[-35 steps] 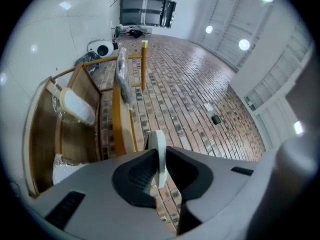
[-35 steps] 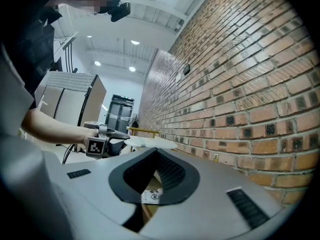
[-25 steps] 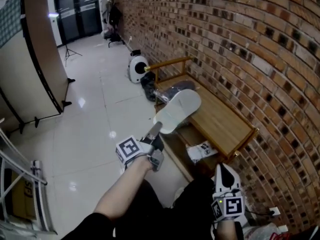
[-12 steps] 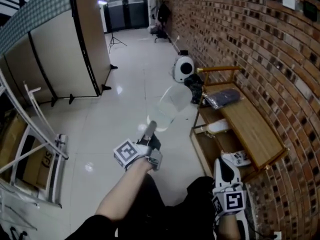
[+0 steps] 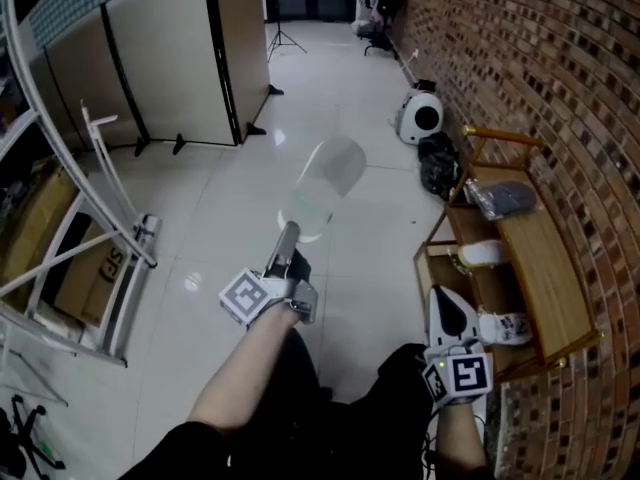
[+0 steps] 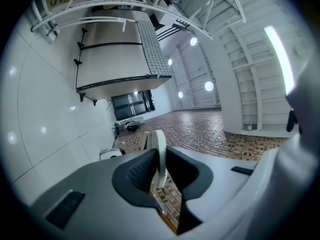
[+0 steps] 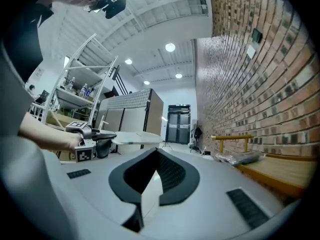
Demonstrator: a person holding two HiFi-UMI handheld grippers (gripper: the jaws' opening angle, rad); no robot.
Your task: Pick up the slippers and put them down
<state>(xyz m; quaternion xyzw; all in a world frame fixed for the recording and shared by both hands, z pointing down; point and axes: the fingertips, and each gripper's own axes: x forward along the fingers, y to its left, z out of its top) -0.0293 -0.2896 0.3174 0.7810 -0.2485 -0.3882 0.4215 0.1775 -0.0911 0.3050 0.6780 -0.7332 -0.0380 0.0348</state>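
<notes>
The left tongs (image 5: 287, 236) and right tongs (image 5: 440, 298) are pale grey with black pads and black-and-white marker cubes (image 5: 247, 298). The person wears dark trousers (image 5: 300, 388).

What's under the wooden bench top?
A lower shelf with a pale slipper and a white printed item at its open edge. The bench top covers the rest of the shelf.

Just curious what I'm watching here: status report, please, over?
Left gripper shut on white slipper, held out over the floor. Right gripper shut, empty, low beside the wooden bench. Only bare tiles under the slipper.
</notes>
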